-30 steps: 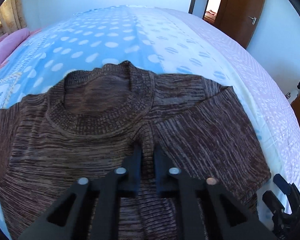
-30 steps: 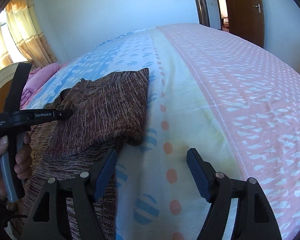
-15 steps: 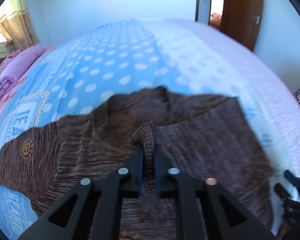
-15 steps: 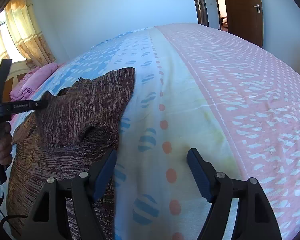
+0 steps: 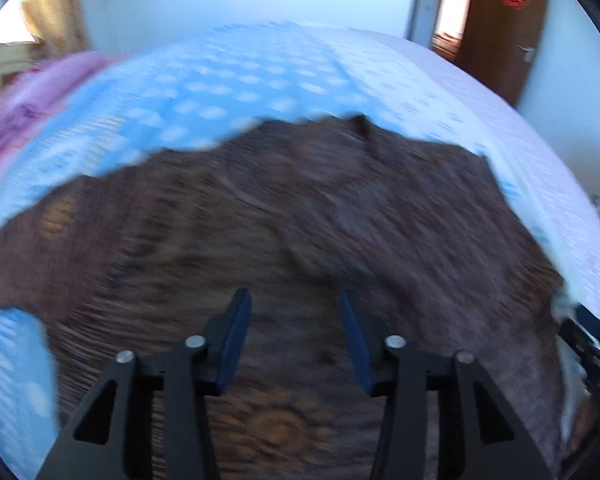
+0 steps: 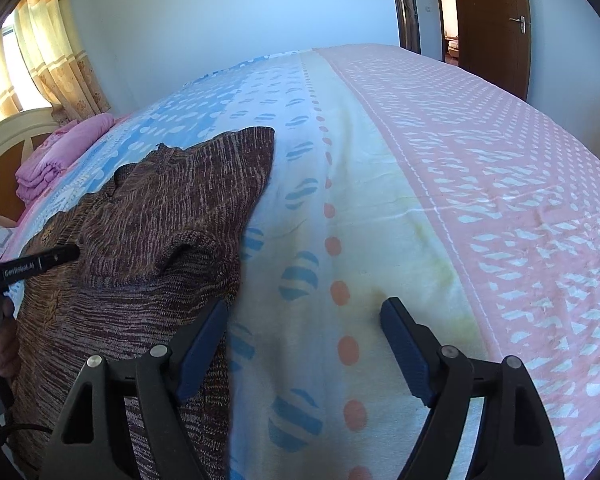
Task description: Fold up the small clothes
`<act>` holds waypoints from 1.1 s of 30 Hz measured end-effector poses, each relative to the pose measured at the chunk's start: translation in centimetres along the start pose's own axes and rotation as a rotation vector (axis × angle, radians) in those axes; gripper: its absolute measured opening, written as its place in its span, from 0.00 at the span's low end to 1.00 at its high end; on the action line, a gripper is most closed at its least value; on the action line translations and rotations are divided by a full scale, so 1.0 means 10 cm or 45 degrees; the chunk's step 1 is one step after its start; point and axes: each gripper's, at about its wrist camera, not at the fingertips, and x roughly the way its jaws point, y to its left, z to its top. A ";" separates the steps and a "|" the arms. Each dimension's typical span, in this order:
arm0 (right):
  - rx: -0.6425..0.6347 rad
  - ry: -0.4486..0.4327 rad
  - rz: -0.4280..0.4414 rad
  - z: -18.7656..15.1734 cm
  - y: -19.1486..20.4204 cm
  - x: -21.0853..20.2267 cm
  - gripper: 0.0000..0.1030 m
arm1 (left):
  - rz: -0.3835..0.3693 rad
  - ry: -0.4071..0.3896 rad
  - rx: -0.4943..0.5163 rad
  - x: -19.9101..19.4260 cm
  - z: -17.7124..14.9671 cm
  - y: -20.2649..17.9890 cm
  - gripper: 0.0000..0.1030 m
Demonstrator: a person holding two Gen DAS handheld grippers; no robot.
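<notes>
Lying on one bed (image 6: 380, 208), one brown sweater (image 6: 172, 208), left gripper (image 5: 294, 316) jaws just parting, empty, right gripper (image 6: 304, 320) spread wide, empty.

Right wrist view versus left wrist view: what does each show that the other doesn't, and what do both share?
Only the right wrist view shows the pink-patterned side of the bedspread sharply, the right tool open over bare bedding, the left tool's tip at the sweater's folded sleeve, and a hand gripping it.

Only the left wrist view, blurred, shows the left tool's jaws apart over the sweater body, having just been opening, nothing between them.

Both show the brown sweater, pink folded bedding and the wooden door.
</notes>
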 end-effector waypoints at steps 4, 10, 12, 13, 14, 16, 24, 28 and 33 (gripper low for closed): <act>0.000 -0.002 -0.001 -0.01 0.00 0.00 0.78 | -0.040 -0.019 0.055 0.07 -0.01 -0.16 0.06; 0.010 -0.006 0.007 -0.01 -0.02 0.00 0.78 | 0.028 -0.038 0.083 -0.17 -0.05 -0.06 0.01; 0.006 -0.004 0.001 -0.01 -0.02 0.00 0.78 | 0.063 -0.039 0.093 -0.19 -0.10 0.05 0.01; 0.002 -0.002 -0.003 -0.01 -0.01 0.00 0.78 | 0.067 -0.035 0.089 -0.21 -0.14 0.07 0.01; -0.002 -0.001 -0.007 -0.01 -0.01 0.00 0.78 | 0.082 -0.033 0.084 -0.19 -0.17 0.12 0.01; -0.006 -0.002 -0.011 -0.01 0.00 0.00 0.78 | 0.142 -0.041 0.086 -0.18 -0.23 0.14 0.01; -0.021 0.004 -0.036 -0.01 0.05 0.01 0.78 | -0.061 -0.060 -0.125 -0.13 -0.07 0.09 0.64; -0.019 0.004 -0.034 -0.01 0.05 0.02 0.78 | -0.101 -0.006 -0.026 0.03 -0.10 -0.11 0.19; -0.016 0.004 -0.029 -0.01 0.05 0.02 0.79 | -0.057 -0.045 0.051 -0.17 -0.08 -0.13 0.08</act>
